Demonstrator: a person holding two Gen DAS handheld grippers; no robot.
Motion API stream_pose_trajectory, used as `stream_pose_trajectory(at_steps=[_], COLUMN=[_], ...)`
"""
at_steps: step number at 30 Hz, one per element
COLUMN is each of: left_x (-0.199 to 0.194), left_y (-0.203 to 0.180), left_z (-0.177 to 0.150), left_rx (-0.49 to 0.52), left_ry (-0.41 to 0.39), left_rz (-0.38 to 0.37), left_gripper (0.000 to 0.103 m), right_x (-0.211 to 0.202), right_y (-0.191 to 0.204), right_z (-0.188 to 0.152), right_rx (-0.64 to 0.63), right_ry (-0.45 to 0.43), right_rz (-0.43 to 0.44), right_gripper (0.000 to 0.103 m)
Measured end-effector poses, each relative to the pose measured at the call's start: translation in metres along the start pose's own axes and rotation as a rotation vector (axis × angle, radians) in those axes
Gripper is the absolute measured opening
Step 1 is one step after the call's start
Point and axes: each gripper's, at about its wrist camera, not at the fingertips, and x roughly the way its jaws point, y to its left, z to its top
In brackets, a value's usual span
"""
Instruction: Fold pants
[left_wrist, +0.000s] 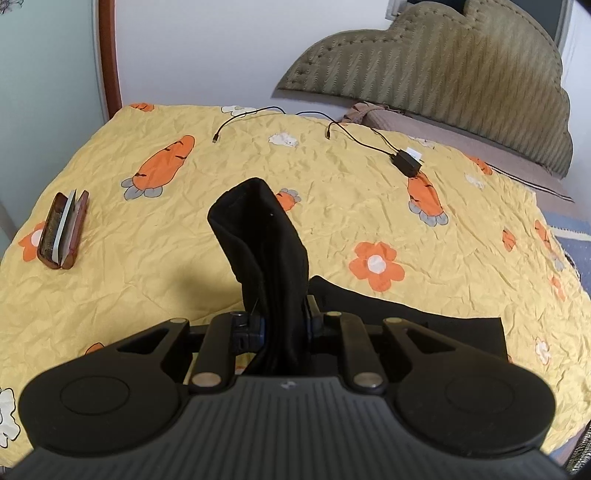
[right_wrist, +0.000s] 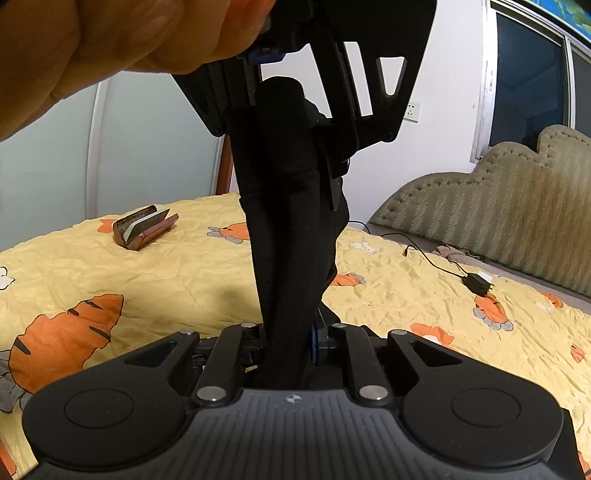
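Yellow quilted bedding printed with orange carrots and flowers covers the bed (left_wrist: 332, 206), which fills both views below a pale wall, a padded olive headboard (left_wrist: 461, 74) at its far right side and a window beyond. On this bed lie the black pants (left_wrist: 273, 258), the biggest loose thing: part of them spreads flat by the near right edge, while a bunched length rises off the quilt between the two tools. They look soft, limp and fairly light, so they will sag and drape wherever they are unsupported; a thick, doubled edge such as the waistband or a hem seems the safest place to take hold, since a single layer could slip. An open reddish case (left_wrist: 62, 229) sits toward the left edge, and a black charger (left_wrist: 406, 162) with its cable lies near the far right side, both well apart from the cloth. The left tongs (left_wrist: 282, 325) are pressed together on a gathered fold of the pants that stands up in front of them. The right tongs (right_wrist: 291, 339) are likewise pinching the pants, which stretch upward from them to the left tongs held above, with the person's hand (right_wrist: 110, 44) at the top left.
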Motion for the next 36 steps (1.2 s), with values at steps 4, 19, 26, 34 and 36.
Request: stream_pose_trajectory(at_steps=[4,19,26,34,36], left_x=[0.002,0.005,0.008,0.012,0.013], left_y=[-0.009,-0.035,-0.044,-0.059,-0.065], left_z=[-0.002,-0.005,-0.006,-0.007,-0.009], left_rx=[0.013,0.052,0.063,0.072,0.075], left_ry=[0.004,0.015,0.023,0.037,0.038], left_rz=[0.0,-0.008,-0.009,-0.011,-0.014], left_gripper=[0.016,0.016,0.016,0.017,0.017], right_x=[-0.002,-0.01,-0.013,-0.017,-0.019], right_y=[-0.004,-0.025,-0.033,-0.045,-0.05], right_z=[-0.003,-0.011,-0.015,-0.021,-0.023], right_rx=[0.008,0.044,0.063,0.084,0.09], right_ry=[0.001,0.0,0.0,0.007,0.009], right_rz=[-0.006,-0.017,-0.02,-0.033,-0.035], right_gripper=[0.015,0.015,0.015,0.015,0.015])
